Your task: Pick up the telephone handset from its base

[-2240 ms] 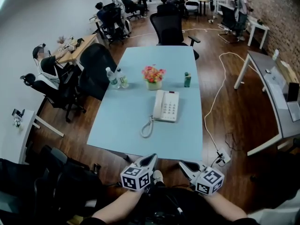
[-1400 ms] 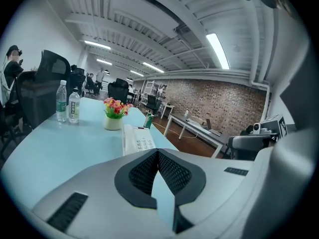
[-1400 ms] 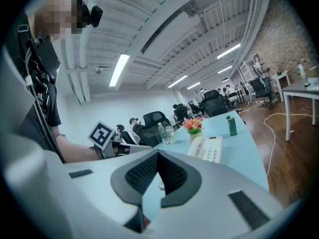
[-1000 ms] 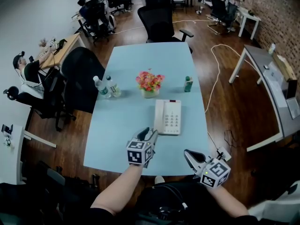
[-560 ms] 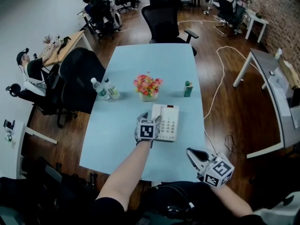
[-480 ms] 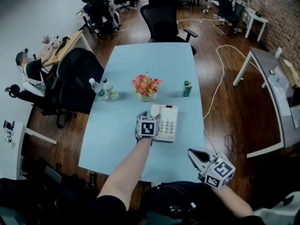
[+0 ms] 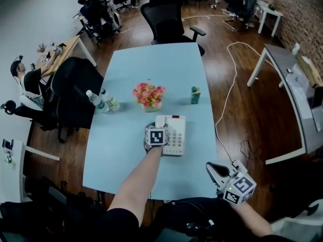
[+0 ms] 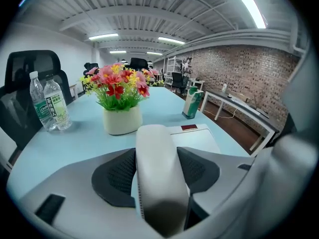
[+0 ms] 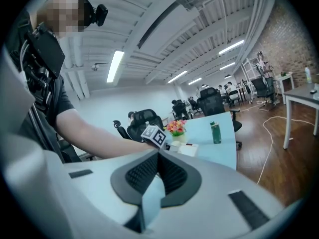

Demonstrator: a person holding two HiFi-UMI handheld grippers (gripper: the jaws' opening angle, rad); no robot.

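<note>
**Q:** Count on the table (image 7: 121, 155)?

**A:** One telephone base (image 7: 175, 135). One handset (image 8: 157, 178), lying on the base's left side at the middle of the head view. One flower pot (image 7: 149, 96), just above the base. Two water bottles side by side, left of the pot: left bottle (image 7: 93, 101) and right bottle (image 7: 110, 103). One green container (image 7: 195, 95), right of the pot.

**Q:** Your claws?

**A:** Two. My left gripper (image 7: 159, 127) is over the handset, jaws wide and just been closing. The handset runs lengthwise between the pads. They flank it closely, and a sliver of gap shows on its left side. My right gripper (image 7: 214, 169) hangs at the lower right, off the table's edge, tips together, nothing between them.

**Q:** Surroundings, obstructions?

**A:** Two black chairs: far chair (image 7: 169, 19) at the table's top end, side chair (image 7: 70, 95) at its left edge. One white cable (image 7: 229, 84) on the floor, right. My forearm (image 7: 136, 180) crosses the table's lower half. In the left gripper view the pot rises just behind the handset.
</note>
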